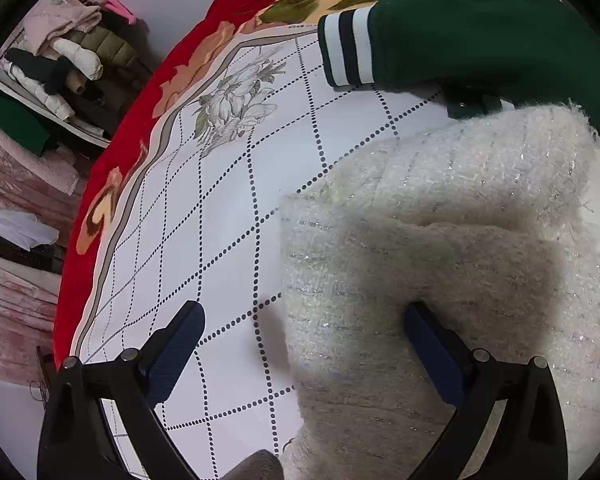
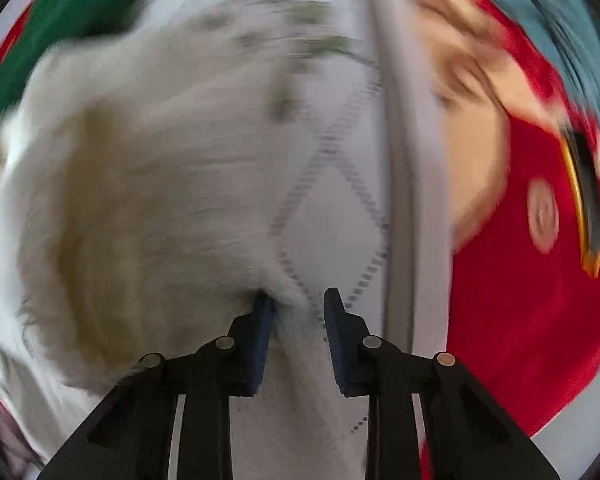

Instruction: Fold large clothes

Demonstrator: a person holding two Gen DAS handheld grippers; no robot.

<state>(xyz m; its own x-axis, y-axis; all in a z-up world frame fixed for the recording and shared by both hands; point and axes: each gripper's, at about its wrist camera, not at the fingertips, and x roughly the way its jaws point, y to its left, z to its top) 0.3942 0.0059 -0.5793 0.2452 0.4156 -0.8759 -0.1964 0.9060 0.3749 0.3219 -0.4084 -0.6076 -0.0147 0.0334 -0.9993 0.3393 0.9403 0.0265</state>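
Nearest the lens in the left wrist view, the left gripper [image 1: 302, 320] holds its two black arms with dark blue pads spread wide, one pad over the bedsheet [image 1: 228, 216] and the other above the garment, with nothing clamped between them. The garment is a fluffy white sweater [image 1: 440, 248] flecked with silvery threads, lying in thick folds on the right half of the white sheet, which is printed with a dotted black diamond grid and a grey flower. A green sleeve [image 1: 480, 32] with a white and dark striped cuff reaches in above the sweater's far edge. A red floral blanket [image 1: 188, 64] borders the sheet, and beyond it a heap of clothes [image 1: 68, 56] sits against the wall. The right wrist view is heavily blurred. There the right gripper [image 2: 298, 308] points down at the bed with its blue pads narrowly apart; the sweater [image 2: 140, 184] fills the left side, and a tuft of its edge seems to lie against the left pad, though the blur makes it impossible to say whether the pads press on it. The gridded sheet [image 2: 340, 200] and red blanket [image 2: 520, 300] lie to the right.
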